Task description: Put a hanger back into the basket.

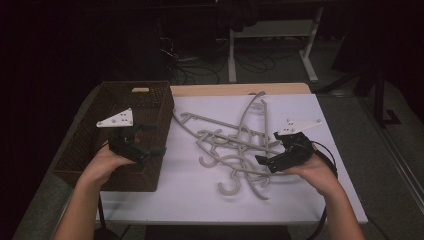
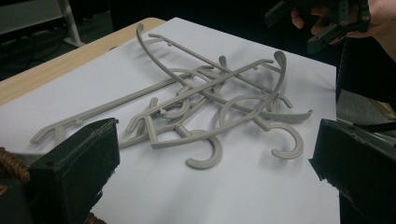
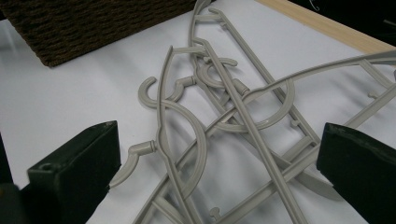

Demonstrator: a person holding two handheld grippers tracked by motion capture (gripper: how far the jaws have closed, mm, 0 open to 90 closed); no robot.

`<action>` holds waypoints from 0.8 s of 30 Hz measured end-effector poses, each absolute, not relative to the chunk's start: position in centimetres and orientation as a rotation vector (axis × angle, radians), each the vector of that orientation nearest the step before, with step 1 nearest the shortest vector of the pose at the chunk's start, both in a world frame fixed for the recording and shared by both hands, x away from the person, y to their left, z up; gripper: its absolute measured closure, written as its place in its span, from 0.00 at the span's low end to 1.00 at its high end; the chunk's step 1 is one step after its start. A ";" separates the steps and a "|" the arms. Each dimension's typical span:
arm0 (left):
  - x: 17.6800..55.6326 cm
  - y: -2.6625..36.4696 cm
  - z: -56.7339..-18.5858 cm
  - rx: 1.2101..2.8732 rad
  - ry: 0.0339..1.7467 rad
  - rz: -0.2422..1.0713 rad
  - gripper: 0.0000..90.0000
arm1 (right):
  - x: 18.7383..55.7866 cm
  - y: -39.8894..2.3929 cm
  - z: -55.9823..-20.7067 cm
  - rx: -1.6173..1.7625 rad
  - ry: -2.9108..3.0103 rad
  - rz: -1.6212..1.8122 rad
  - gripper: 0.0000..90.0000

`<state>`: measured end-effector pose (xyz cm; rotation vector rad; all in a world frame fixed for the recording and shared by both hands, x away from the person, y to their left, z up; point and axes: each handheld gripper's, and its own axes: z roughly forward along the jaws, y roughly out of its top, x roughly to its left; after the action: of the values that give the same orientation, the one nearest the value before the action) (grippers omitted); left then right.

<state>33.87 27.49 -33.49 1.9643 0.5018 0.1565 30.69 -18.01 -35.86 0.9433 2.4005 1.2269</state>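
A tangled pile of grey plastic clothes hangers (image 1: 235,147) is lying on the white table top (image 1: 300,200), directly ahead of the right gripper (image 1: 267,161), whose jaws are standing wide and empty just short of the nearest hooks, so the step in hand appears to be reaching in for a first hanger. The left gripper (image 1: 150,139), likewise gaping and empty, is hovering over the dark brown woven basket (image 1: 80,155), with the pile well off to its front. The next move probably calls for singling out one bar, since the overlapping hangers are making each one's outline hard to follow, and the basket's interior is too dark to read.
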 end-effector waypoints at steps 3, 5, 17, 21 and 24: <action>33.8 26.9 -33.4 1.957 0.495 0.156 0.00 | 30.7 -18.0 -35.9 0.948 2.400 1.224 0.00; 33.8 26.4 -33.3 1.960 0.485 0.147 0.00 | 30.7 -18.0 -35.9 0.949 2.399 1.223 0.00; 34.2 21.9 -33.0 1.959 0.441 0.118 0.00 | 31.3 -18.0 -36.3 0.961 2.414 1.214 0.00; 34.3 20.1 -33.4 1.974 0.429 0.105 0.00 | 31.4 -17.8 -36.6 0.961 2.428 1.200 0.00; 34.3 18.6 -33.9 1.999 0.424 0.099 0.00 | 31.5 -17.7 -36.8 0.960 2.435 1.191 0.00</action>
<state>34.33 18.57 -33.91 1.9990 0.4241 0.0991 31.51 -17.73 -36.77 0.9603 2.4351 1.1908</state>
